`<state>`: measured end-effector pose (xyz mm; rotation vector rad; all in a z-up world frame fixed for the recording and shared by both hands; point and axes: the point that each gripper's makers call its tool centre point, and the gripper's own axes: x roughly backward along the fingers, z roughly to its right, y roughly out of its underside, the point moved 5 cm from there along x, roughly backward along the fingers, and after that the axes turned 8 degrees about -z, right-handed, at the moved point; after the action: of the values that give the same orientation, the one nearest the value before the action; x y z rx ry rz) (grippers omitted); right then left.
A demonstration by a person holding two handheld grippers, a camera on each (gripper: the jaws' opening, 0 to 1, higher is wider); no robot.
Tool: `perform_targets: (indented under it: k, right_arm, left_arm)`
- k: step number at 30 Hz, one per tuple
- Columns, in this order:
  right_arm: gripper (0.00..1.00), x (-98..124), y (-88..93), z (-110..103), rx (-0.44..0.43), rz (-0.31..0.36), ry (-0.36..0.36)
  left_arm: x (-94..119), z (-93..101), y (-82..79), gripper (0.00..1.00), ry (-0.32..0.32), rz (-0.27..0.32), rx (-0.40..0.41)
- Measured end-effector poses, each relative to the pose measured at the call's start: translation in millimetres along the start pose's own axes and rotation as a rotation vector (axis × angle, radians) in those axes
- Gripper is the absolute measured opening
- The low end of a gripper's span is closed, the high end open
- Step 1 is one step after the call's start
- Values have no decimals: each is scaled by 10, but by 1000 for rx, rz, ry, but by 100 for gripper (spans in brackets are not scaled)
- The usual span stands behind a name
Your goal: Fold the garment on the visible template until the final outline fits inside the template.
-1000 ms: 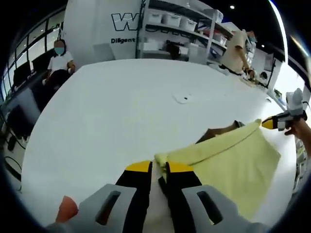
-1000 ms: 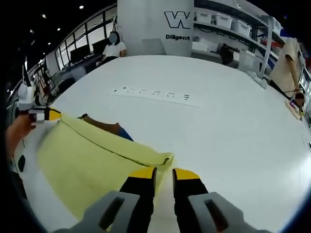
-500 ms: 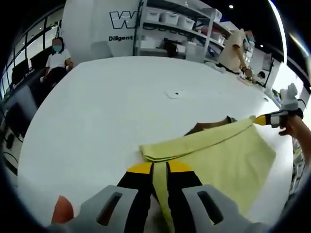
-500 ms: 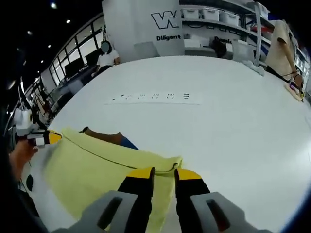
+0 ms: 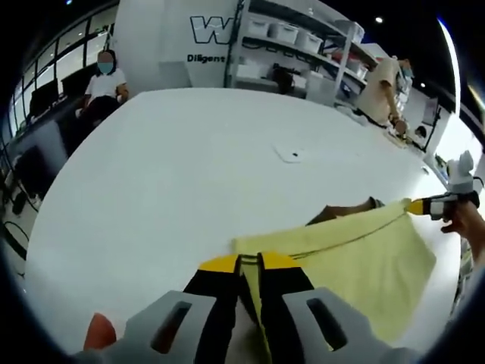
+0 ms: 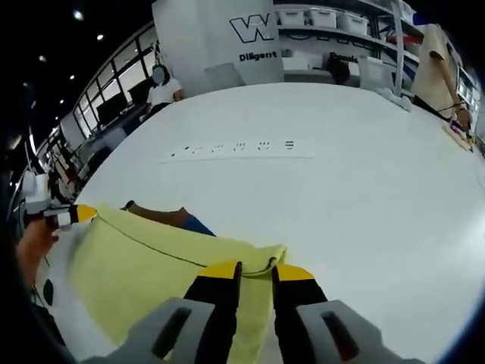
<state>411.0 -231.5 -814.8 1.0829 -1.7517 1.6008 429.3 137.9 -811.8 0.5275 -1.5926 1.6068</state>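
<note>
Holding the yellow garment (image 5: 356,254) stretched, edge now drawn taut at lower frame.
Left gripper (image 5: 249,262) and right gripper (image 6: 254,268) each clamped on a corner; brown template (image 6: 161,215) apparently mostly covered.

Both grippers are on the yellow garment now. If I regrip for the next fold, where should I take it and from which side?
Probably stay on the two corners of the doubled top edge. The left gripper and right gripper each pinch a corner of the garment. That edge is folded thick and stretched straight between them. Come in flat along the table from outside each corner.

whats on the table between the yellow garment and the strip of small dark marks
Bare white table separates the yellow garment from the strip of marks in the right gripper view.
</note>
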Motion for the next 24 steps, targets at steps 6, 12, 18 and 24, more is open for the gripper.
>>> perform_targets:
  k: [6, 12, 18, 24]
  right_arm:
    - [11, 15, -1, -19, 4, 2, 4]
    - [7, -6, 16, -22, 4, -4, 1]
    - [0, 20, -13, -15, 33, 5, 14]
    - [0, 76, -119, 6, 17, 41, -1]
  left_arm:
    - [-58, 11, 12, 19, 14, -5, 41]
    - [-94, 56, -86, 6, 16, 20, 19]
    - [-95, 62, -96, 1, 10, 19, 21]
    - [-67, 55, -192, 1, 18, 46, 27]
